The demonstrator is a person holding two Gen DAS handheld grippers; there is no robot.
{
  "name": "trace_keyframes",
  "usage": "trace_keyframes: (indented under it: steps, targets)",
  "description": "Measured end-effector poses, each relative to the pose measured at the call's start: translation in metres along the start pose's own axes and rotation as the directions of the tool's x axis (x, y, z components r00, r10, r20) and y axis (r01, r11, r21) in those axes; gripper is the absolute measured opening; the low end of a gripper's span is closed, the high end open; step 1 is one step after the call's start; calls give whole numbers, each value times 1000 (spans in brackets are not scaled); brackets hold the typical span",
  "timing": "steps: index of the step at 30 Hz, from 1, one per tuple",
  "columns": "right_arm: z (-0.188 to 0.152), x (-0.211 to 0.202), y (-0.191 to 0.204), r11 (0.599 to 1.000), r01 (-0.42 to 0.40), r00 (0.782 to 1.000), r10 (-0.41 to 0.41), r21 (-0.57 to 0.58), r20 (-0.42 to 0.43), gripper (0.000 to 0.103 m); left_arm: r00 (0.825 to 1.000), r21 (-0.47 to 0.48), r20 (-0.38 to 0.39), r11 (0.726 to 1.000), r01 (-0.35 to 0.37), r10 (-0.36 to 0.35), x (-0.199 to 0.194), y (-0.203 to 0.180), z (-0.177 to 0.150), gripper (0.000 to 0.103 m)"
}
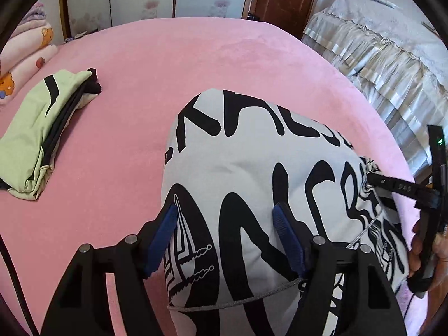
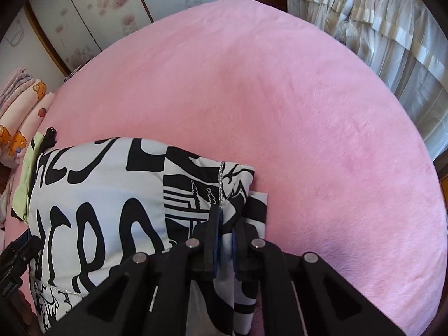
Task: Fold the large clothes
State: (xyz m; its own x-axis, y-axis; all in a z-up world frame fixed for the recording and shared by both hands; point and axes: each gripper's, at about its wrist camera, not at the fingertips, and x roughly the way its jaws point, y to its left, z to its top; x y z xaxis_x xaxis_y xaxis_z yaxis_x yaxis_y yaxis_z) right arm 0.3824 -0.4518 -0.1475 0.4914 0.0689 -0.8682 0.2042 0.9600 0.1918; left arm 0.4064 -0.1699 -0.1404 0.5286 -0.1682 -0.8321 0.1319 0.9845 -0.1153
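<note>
White-and-black printed garment (image 1: pixel 252 168), already folded to a compact stack on the pink bed (image 1: pixel 196 56): right gripper (image 2: pixel 224 224) clamped on its edge, left gripper (image 1: pixel 225 218) apart straddling the near hem, likely final fold; next, left clamps, both carry toward the green folded pile (image 1: pixel 36 128).

A bed (image 1: pixel 168 56) with a pink cover carries a folded white and black printed garment (image 1: pixel 252 168), and well apart, a folded green garment (image 1: pixel 30 128).
</note>
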Motion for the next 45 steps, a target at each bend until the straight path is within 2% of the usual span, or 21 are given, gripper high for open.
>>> trace_keyframes:
  steps: [2, 4, 8, 11, 13, 15, 19, 23, 25, 27, 28, 29, 31, 32, 34, 36, 38, 41, 45]
  targets:
    - [1, -11, 1, 1000, 4, 1000, -4, 3, 5, 12, 1000, -4, 6, 1000, 5, -4, 0, 4, -2, 71]
    - [2, -29, -5, 999, -22, 1000, 22, 31, 22, 24, 1000, -21, 14, 1000, 22, -21, -4, 10, -3, 71]
    - [-9, -74, -11, 994, -93, 995, 90, 55, 53, 26, 998, -56, -25, 997, 50, -51, -16, 18, -5, 71]
    - [-36, -109, -15, 993, -110, 992, 107, 43, 70, 36, 998, -53, -12, 996, 68, -69, -41, 26, -14, 71]
    - [-57, -123, -18, 992, -115, 991, 112, 42, 70, 48, 997, -42, -7, 996, 78, -78, -60, 33, -26, 71]
    - [-82, -132, -26, 991, -123, 991, 119, 54, 64, 51, 997, -34, -12, 996, 79, -79, -74, 39, -39, 71]
    - [-125, -124, -36, 975, -189, 982, 189, 118, 11, 52, 993, -50, -41, 993, 105, -107, -90, 54, -66, 71]
    - [-136, -111, -30, 948, -273, 961, 276, 164, 0, 52, 993, -59, -44, 992, 111, -114, -92, 56, -84, 71]
    - [-136, -104, -22, 943, -284, 957, 289, 173, 0, 52, 993, -61, -70, 994, 91, -95, -84, 53, -90, 71]
    - [-135, -100, -13, 956, -256, 966, 258, 144, 7, 50, 993, -62, -83, 995, 74, -79, -77, 51, -96, 71]
    - [-135, -100, -8, 966, -232, 973, 233, 114, 7, 34, 994, -62, -84, 996, 66, -71, -76, 50, -98, 71]
    - [-136, -104, -5, 970, -225, 974, 225, 91, 11, 27, 994, -60, -82, 996, 62, -67, -77, 48, -98, 71]
    - [-138, -120, 0, 979, -193, 980, 190, 57, 58, 22, 996, -33, -70, 998, 54, -56, -78, 44, -99, 71]
    - [-141, -122, 0, 985, -169, 983, 166, 35, 75, 22, 996, -23, -69, 999, 46, -47, -76, 42, -101, 71]
    - [-148, -104, -9, 984, -158, 987, 156, 77, 36, 22, 994, -35, -100, 998, 48, -51, -64, 43, -107, 71]
    - [-153, -90, -12, 986, -141, 990, 139, 85, 27, 22, 989, -83, -129, 994, 65, -75, -54, 49, -109, 71]
    - [-154, -91, -12, 982, -157, 987, 153, 109, 40, 23, 987, -124, -132, 989, 79, -95, -53, 56, -108, 71]
    - [-152, -102, -9, 982, -154, 987, 149, 105, 51, 30, 991, -95, -120, 994, 52, -63, -61, 54, -106, 71]
    - [-154, -121, 1, 994, -89, 993, 84, 65, 77, 35, 993, -54, -109, 998, 32, -38, -76, 49, -105, 71]
